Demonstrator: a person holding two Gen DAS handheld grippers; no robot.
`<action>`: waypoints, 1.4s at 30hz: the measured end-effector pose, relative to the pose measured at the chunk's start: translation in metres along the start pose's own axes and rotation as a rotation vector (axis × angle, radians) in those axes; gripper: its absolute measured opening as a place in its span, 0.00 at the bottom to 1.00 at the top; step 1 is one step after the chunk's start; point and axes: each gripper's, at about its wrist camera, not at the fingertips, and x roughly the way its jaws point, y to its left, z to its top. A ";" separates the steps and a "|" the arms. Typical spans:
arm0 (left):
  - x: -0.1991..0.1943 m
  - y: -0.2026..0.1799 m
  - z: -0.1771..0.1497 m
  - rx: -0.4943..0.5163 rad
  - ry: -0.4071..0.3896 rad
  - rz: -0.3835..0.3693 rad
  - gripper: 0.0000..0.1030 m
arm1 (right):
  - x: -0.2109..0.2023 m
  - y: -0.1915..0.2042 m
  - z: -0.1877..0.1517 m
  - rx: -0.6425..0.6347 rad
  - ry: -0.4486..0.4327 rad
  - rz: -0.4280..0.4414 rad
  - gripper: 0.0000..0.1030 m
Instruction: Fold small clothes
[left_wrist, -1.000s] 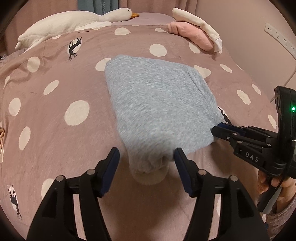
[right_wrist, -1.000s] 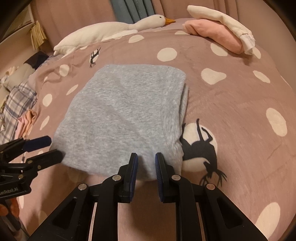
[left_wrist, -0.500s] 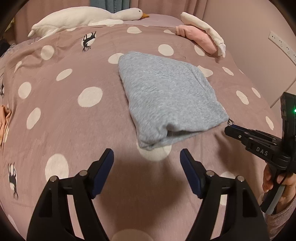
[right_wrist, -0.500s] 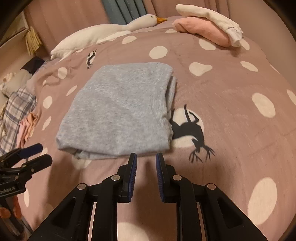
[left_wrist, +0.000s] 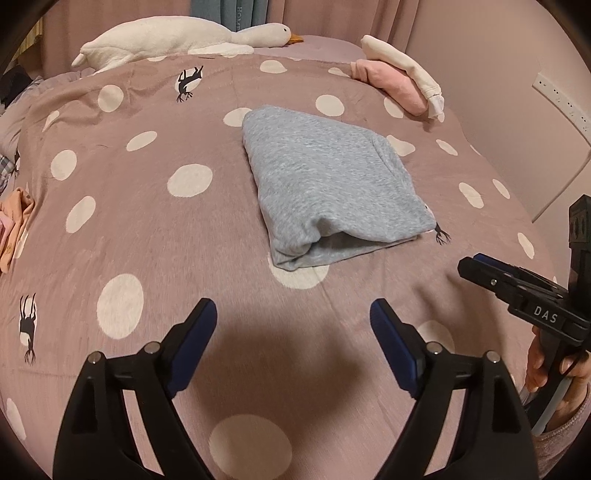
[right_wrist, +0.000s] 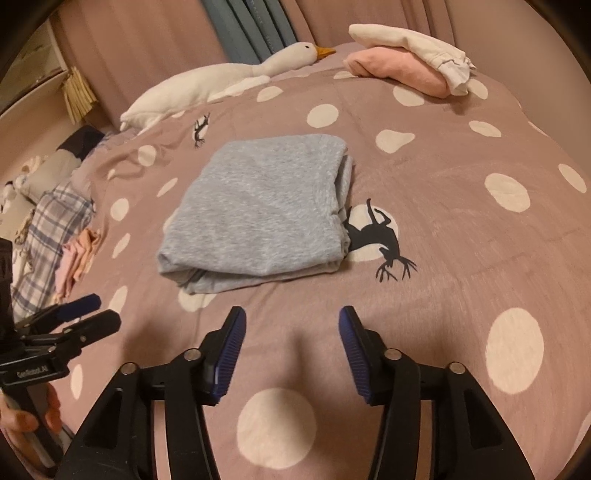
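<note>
A grey garment (left_wrist: 332, 184) (right_wrist: 262, 214) lies folded into a thick rectangle on the mauve dotted bedspread (left_wrist: 147, 229), its layered open edge turned towards me. My left gripper (left_wrist: 292, 308) hovers over the bedspread a short way in front of that edge. Its jaws are opening wide and nothing is between them. To its right, my right gripper (right_wrist: 291, 314) also hangs short of the garment, jaws opening and empty. Each gripper shows at the side of the other's view: the right gripper (left_wrist: 469, 264), and the left gripper (right_wrist: 99, 310), both held in a hand.
A folded pink and cream stack (left_wrist: 399, 85) (right_wrist: 402, 70) sits at the far right of the bed. A white goose plush (left_wrist: 166, 40) (right_wrist: 221, 81) lies along the far edge. Plaid and peach clothes (right_wrist: 48, 229) are piled at the left. A wall with a socket strip (left_wrist: 561, 99) runs on the right.
Both grippers have drawn back from the garment's near edge. The left one let go of the edge and spread wide. The right one went from shut to open. The garment now lies free.
</note>
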 end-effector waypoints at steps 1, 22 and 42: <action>-0.002 0.000 -0.001 -0.004 -0.003 -0.003 0.87 | -0.002 0.000 0.000 0.003 -0.004 0.005 0.52; -0.012 0.014 -0.002 -0.146 -0.001 -0.112 0.99 | -0.014 -0.028 -0.015 0.256 -0.004 0.205 0.83; -0.016 0.010 -0.003 -0.136 -0.013 -0.122 1.00 | -0.022 -0.035 -0.015 0.324 -0.066 0.345 0.93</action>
